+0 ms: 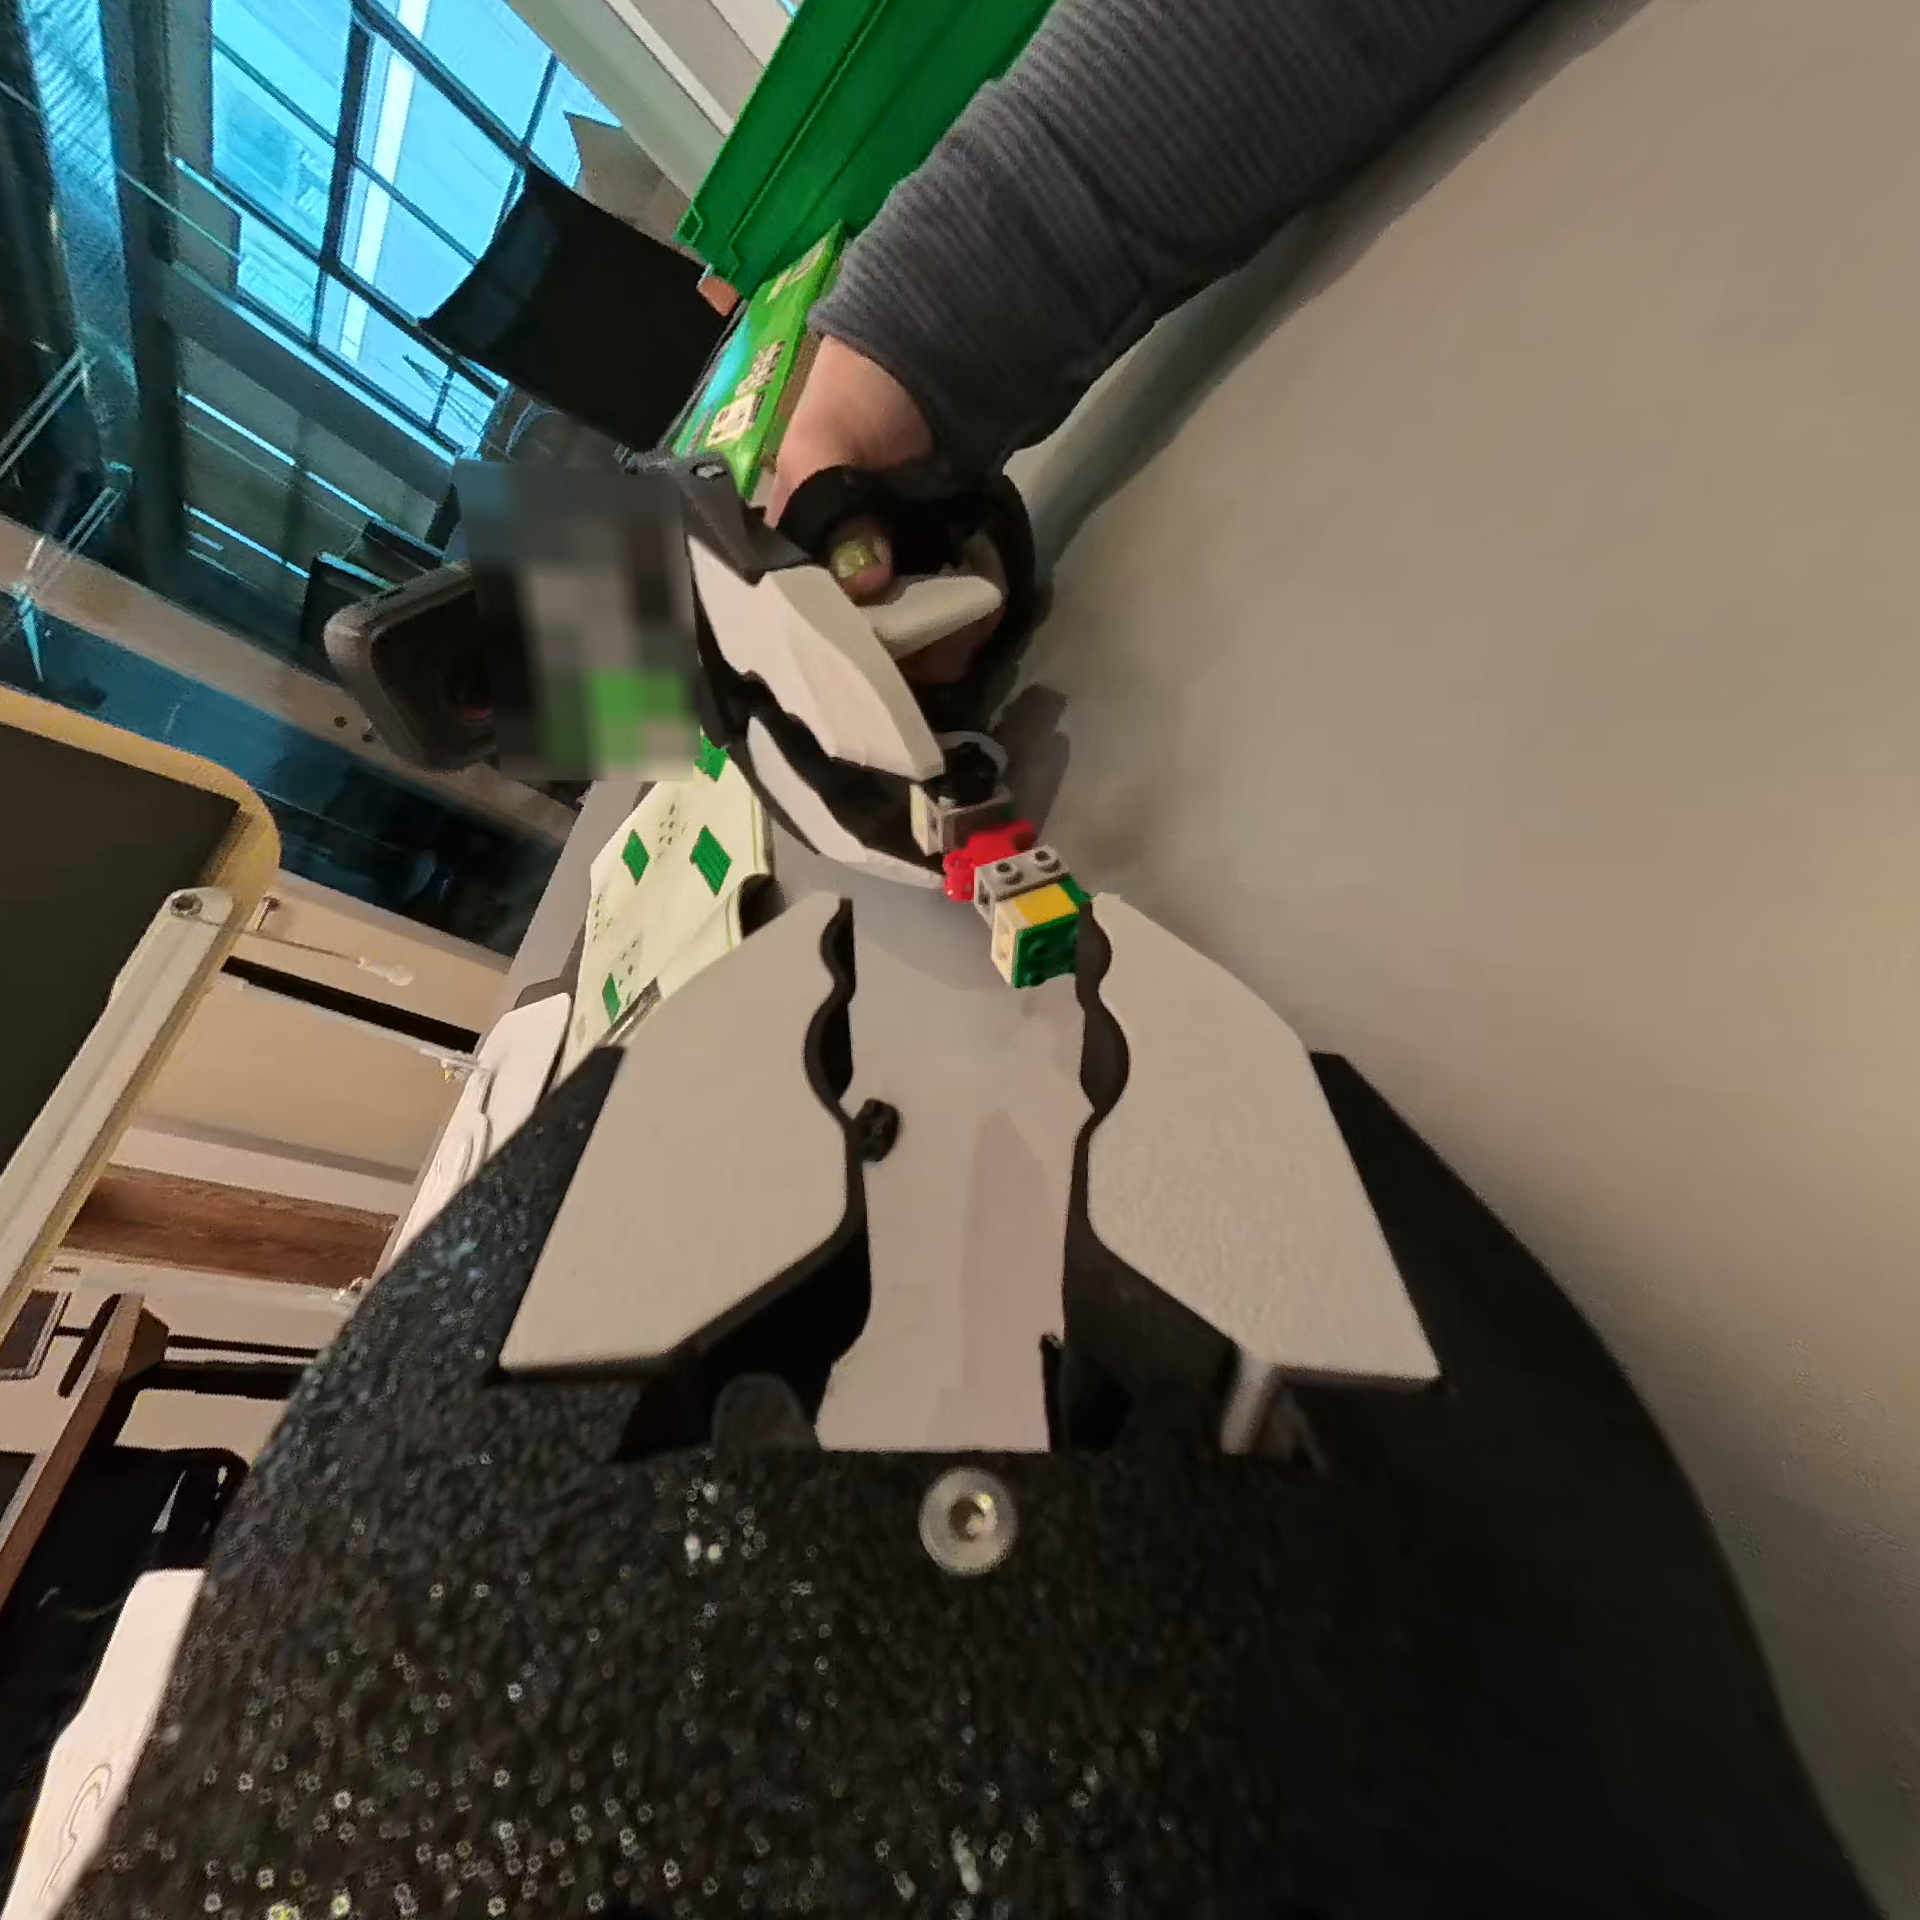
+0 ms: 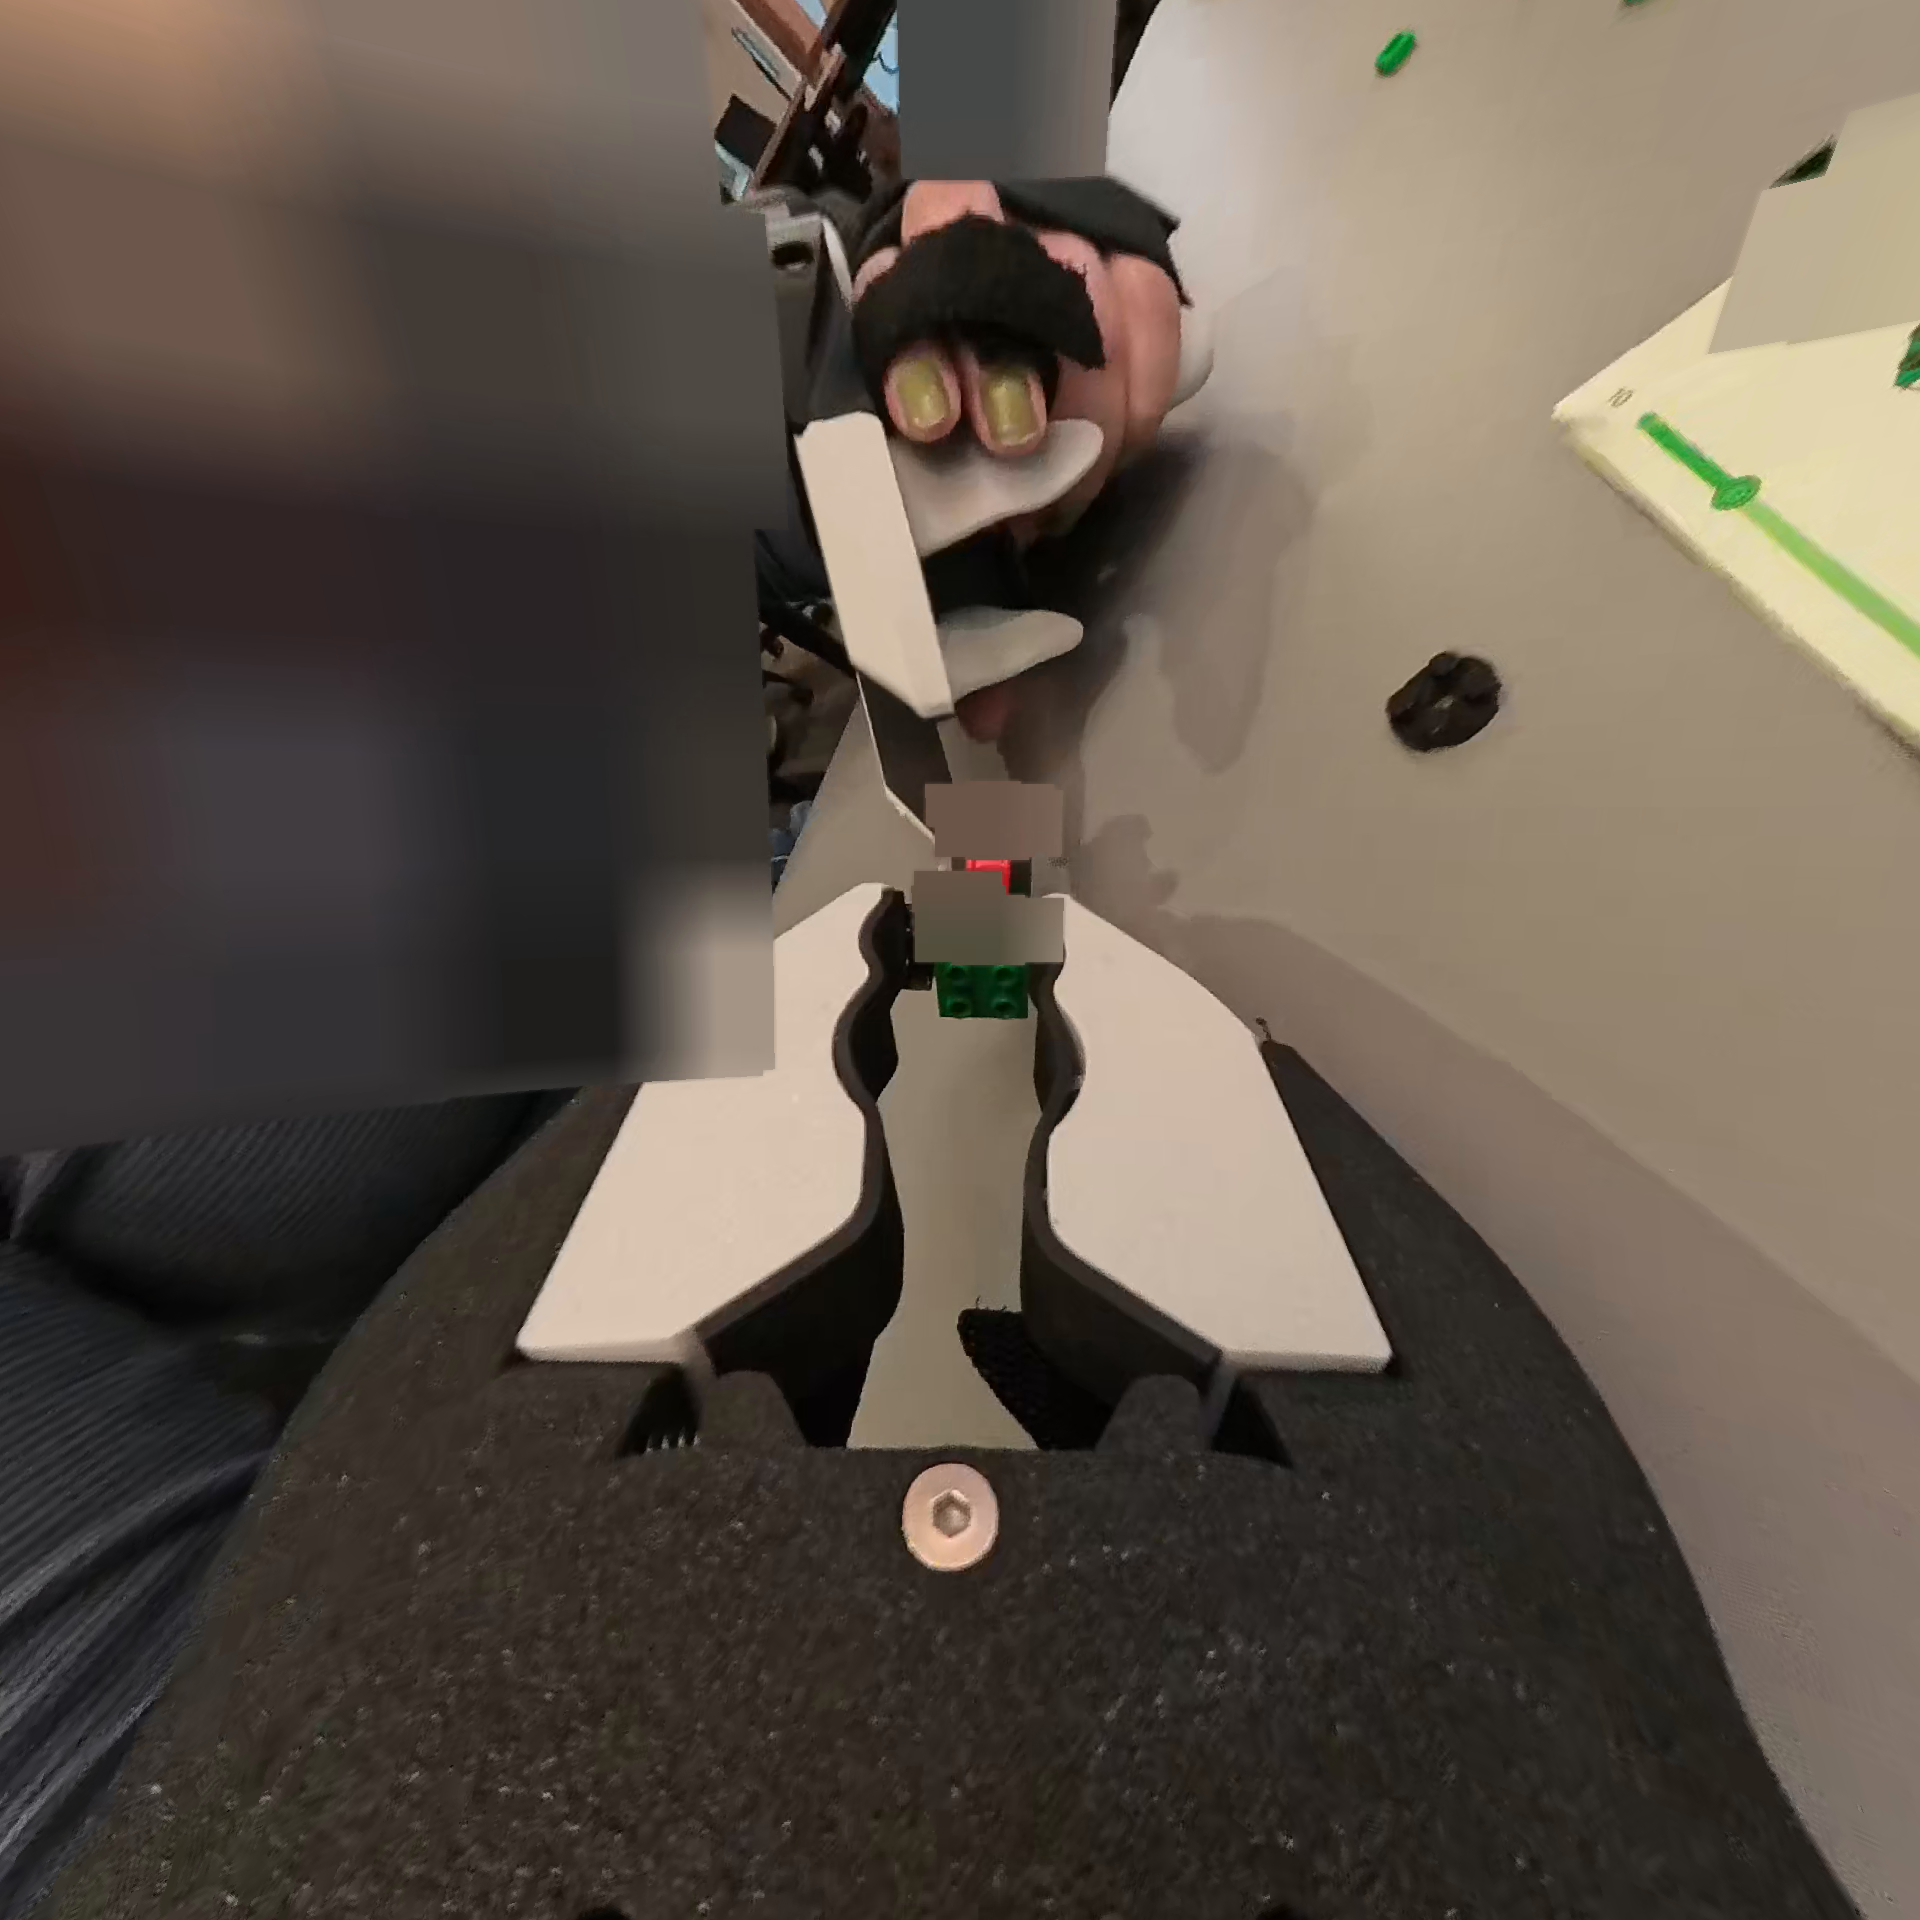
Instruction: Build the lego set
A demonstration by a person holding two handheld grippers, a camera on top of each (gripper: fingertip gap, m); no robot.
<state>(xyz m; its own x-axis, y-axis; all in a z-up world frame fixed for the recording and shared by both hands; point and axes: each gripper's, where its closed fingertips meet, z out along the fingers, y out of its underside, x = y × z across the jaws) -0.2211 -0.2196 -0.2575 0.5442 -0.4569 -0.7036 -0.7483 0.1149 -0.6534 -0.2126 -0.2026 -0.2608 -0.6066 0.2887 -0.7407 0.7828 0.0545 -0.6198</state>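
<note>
The lego stack [image 1: 1023,904] is a short chain of small bricks: green at one end, then yellow, grey and red, with studs showing; it hangs above the grey table [image 1: 1507,831], between my 2 grippers. My left gripper [image 1: 971,914] has its fingers spread, 1 fingertip touching the green end; my right gripper [image 2: 971,935] pinches the green brick [image 2: 980,989] between its 2 fingers. I count 1 stack, 1 open instruction booklet [image 2: 1766,499], 1 loose black piece [image 2: 1442,699] and 1 loose green piece [image 2: 1394,52] on the table; a green bin [image 1: 862,114] and tall windows [image 1: 312,239] stand beyond.
</note>
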